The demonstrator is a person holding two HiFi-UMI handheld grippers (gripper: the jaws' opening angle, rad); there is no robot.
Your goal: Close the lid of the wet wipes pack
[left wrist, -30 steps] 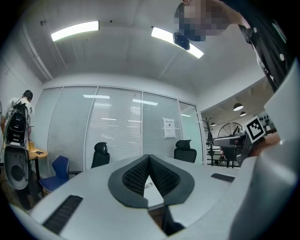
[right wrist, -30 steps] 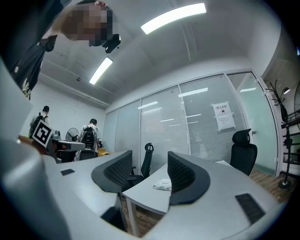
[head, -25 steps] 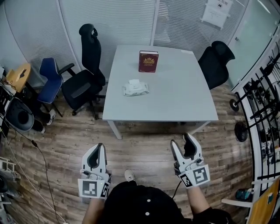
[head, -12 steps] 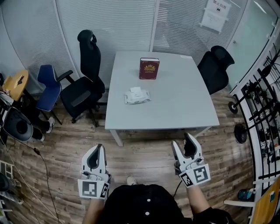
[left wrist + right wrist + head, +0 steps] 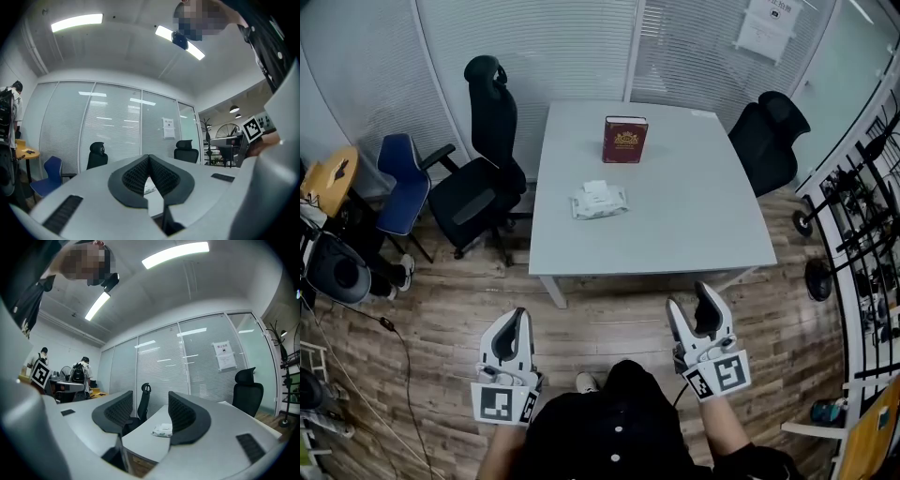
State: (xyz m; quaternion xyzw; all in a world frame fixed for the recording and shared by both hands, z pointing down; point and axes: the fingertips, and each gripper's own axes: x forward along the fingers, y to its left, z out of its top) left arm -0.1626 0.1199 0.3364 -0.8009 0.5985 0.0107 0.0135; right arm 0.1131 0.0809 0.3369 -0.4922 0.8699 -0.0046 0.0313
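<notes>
The wet wipes pack [image 5: 599, 202] lies on the white table [image 5: 694, 216], left of the middle, with a small white flap raised at its far end. Both grippers are held level over the wooden floor, well short of the table's near edge. My left gripper [image 5: 514, 317] is shut with its tips touching and nothing between them; in the left gripper view the left gripper [image 5: 149, 157] half hides the pack [image 5: 150, 186]. My right gripper [image 5: 689, 302] is open and empty. In the right gripper view the pack [image 5: 163, 430] shows far off in the gap of the right gripper [image 5: 150, 409].
A dark red book [image 5: 624, 140] stands at the table's far side. Black office chairs [image 5: 483, 178] [image 5: 769, 131] flank the table, with a blue chair [image 5: 403, 178] further left. A metal rack [image 5: 862, 234] lines the right wall. A cable [image 5: 394, 347] runs across the floor at left.
The table and the pack have come a little closer and sit lower in the head view. Both grippers keep their places in the picture, the left shut and the right open.
</notes>
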